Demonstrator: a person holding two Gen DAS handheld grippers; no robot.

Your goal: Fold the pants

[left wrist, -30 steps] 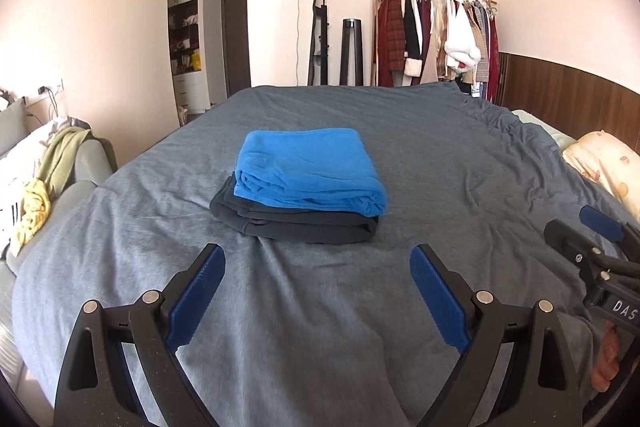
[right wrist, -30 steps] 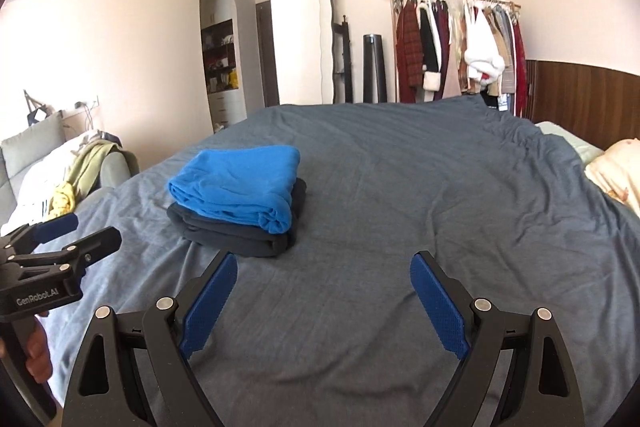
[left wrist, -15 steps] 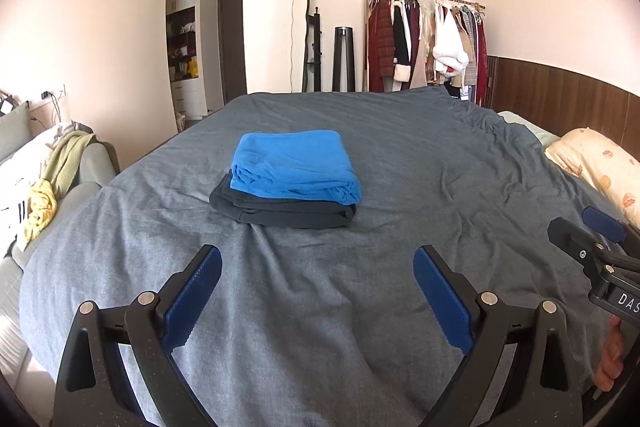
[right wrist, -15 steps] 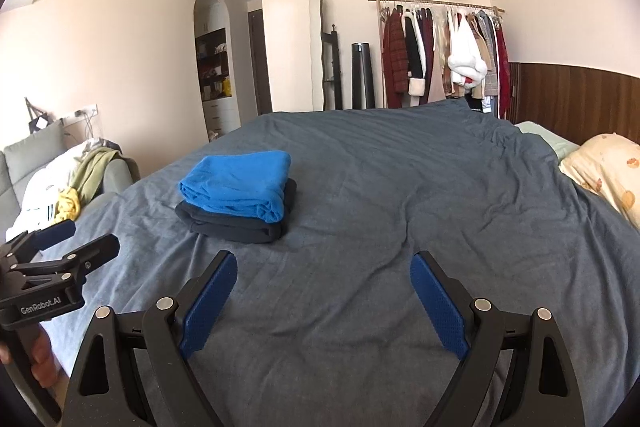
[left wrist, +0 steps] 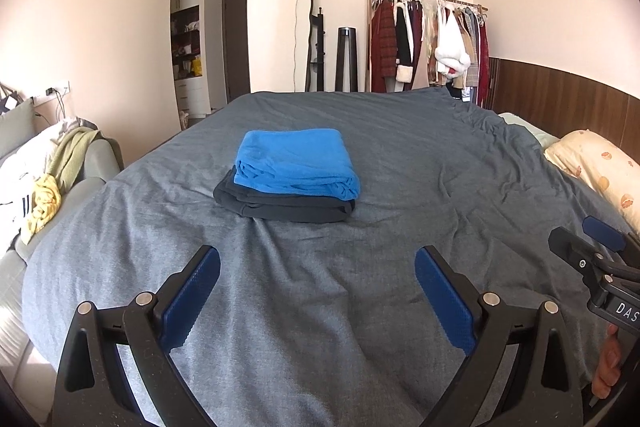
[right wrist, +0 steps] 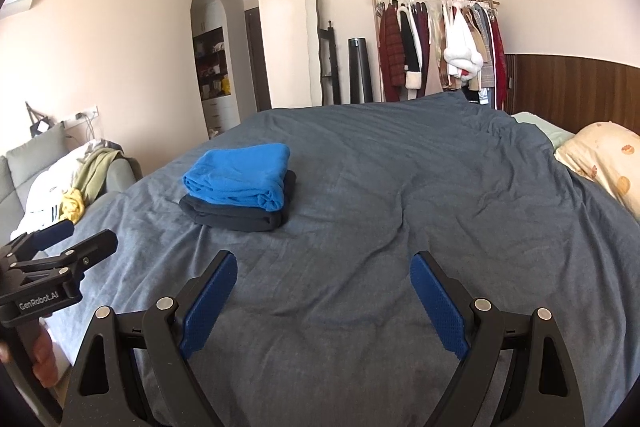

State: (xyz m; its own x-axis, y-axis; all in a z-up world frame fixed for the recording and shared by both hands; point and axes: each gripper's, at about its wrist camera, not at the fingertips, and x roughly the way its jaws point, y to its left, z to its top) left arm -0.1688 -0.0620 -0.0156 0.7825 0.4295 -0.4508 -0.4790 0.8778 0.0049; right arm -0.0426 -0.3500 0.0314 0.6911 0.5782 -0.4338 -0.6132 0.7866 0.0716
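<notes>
We hold both grippers, left (left wrist: 316, 291) and right (right wrist: 323, 297), wide apart and empty above the bed (left wrist: 400, 155), well short of the folded blue pants (left wrist: 294, 163) stacked on dark pants (left wrist: 280, 205) mid-bed.

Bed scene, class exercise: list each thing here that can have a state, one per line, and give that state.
blue pants: folded, stacked on the dark pants
dark pants: folded, flat on the bed, under the blue pair
bed cover: spread out, wrinkled
left gripper: open, holding nothing
right gripper: open, holding nothing
clothes rack: full of hanging garments
</notes>
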